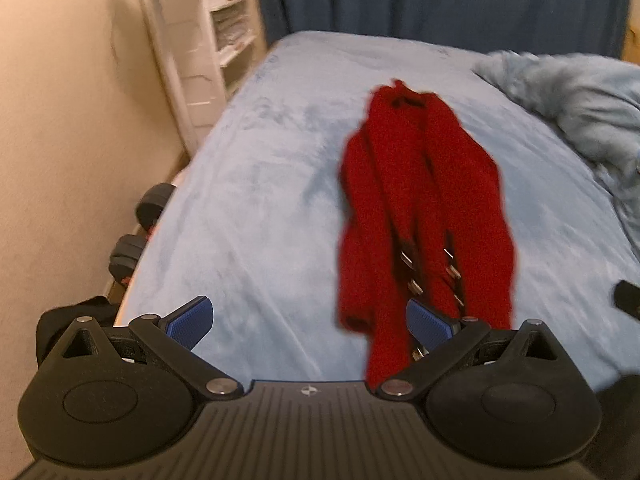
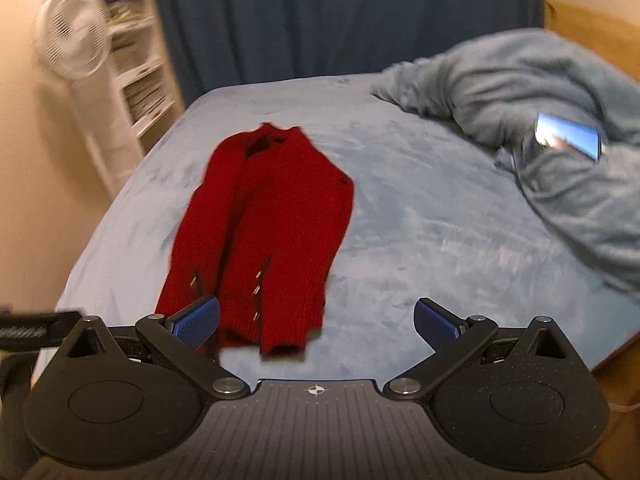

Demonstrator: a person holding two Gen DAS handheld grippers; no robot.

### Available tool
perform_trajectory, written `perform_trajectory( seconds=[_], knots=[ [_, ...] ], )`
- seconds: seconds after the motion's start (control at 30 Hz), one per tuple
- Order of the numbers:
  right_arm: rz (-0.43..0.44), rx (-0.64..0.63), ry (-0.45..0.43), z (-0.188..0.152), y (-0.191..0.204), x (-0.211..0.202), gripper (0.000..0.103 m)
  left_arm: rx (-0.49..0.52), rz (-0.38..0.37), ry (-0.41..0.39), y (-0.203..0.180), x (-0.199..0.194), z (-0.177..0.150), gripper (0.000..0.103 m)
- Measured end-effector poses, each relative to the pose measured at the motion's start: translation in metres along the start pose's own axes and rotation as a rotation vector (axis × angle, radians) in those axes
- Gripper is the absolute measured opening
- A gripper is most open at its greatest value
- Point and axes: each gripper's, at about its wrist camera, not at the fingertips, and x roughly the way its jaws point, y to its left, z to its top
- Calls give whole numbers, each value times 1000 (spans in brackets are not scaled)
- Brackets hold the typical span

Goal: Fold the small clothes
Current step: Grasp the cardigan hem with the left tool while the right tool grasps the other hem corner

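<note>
A small red knitted jacket (image 1: pixel 424 200) with metal toggles lies lengthwise on the light blue bed (image 1: pixel 260 200), collar at the far end, sides folded in toward the middle. My left gripper (image 1: pixel 310 320) is open and empty, above the bed just left of the jacket's near hem; its right pad (image 1: pixel 430 322) overlaps the hem in view. In the right wrist view the jacket (image 2: pixel 272 232) lies left of centre on the bed (image 2: pixel 420 240). My right gripper (image 2: pixel 318 322) is open and empty, above the hem's right corner.
A crumpled blue-grey blanket (image 2: pixel 540 140) is heaped at the bed's right side with a phone (image 2: pixel 568 138) on it. A white fan (image 2: pixel 72 40) and white shelves (image 1: pixel 228 28) stand left of the bed. Dumbbells (image 1: pixel 140 232) lie on the floor by the left edge. Dark blue curtain (image 2: pixel 340 20) behind.
</note>
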Motion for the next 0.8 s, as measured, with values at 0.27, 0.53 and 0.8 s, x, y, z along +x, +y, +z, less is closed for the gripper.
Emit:
perform_trajectory(
  seconds=[0.27, 0.53, 0.8],
  knots=[
    [-9, -107, 28, 47, 14, 155, 102, 17, -172, 27, -19, 107, 76, 103],
    [-31, -239, 221, 75, 44, 310, 38, 2, -300, 262, -72, 257, 151, 59],
    [8, -195, -2, 125, -6, 245, 5, -72, -113, 142, -45, 244, 185, 8]
  ],
)
